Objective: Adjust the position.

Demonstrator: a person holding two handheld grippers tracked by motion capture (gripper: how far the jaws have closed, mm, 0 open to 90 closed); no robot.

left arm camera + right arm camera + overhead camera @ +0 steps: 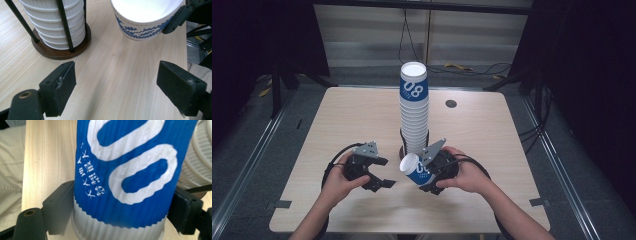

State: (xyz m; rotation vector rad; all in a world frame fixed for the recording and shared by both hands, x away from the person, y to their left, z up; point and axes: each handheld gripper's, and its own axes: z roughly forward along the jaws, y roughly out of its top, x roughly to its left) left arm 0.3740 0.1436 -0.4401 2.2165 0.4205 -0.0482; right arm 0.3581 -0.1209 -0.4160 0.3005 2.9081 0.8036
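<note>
A single blue-and-white paper cup (414,170) is clamped between the fingers (58,207) of the right gripper (428,176), tilted on its side with its open mouth turned toward the left gripper (377,181). In the right gripper view the ribbed wall is seen pressed on both sides by the pads, near the cup's base. The left gripper's fingers (61,85) are spread wide apart and hold nothing; the cup's rim is seen just beyond them, above the bare table (117,75). Just behind the fingers the tall stack of cups (414,112) is held in a wire holder on a round wooden base (62,51).

Several risks can be judged from here. The thin paper wall could be crushed if the clamp is tightened. The cup could slip if it is released before a second hold is secured. The stack could be knocked if a gripper is swung back carelessly.
</note>
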